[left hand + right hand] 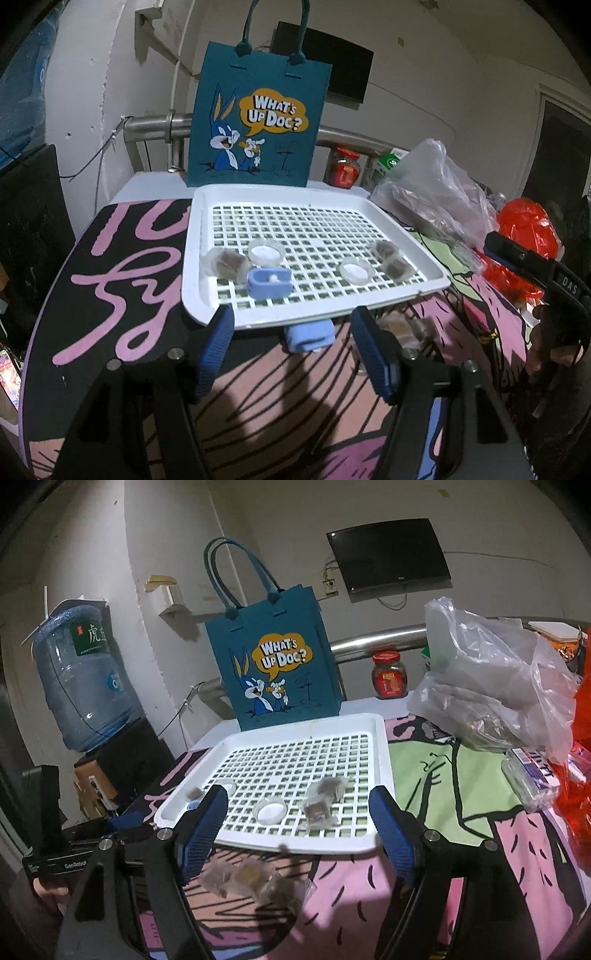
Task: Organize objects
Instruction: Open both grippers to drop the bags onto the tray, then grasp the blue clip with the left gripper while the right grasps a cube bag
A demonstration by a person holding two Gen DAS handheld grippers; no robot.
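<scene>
Blue clip [309,336] lies on the table just off the tray's [199,229] near edge | handling: looks light, stiff, smooth; take across its flat sides | left gripper [291,354] wide open around it, holding nothing | right gripper [299,834] wide open, empty, over wrapped packets [255,880] | count on tray: one clip [269,282], two lids [266,252], three packets [225,261].
</scene>
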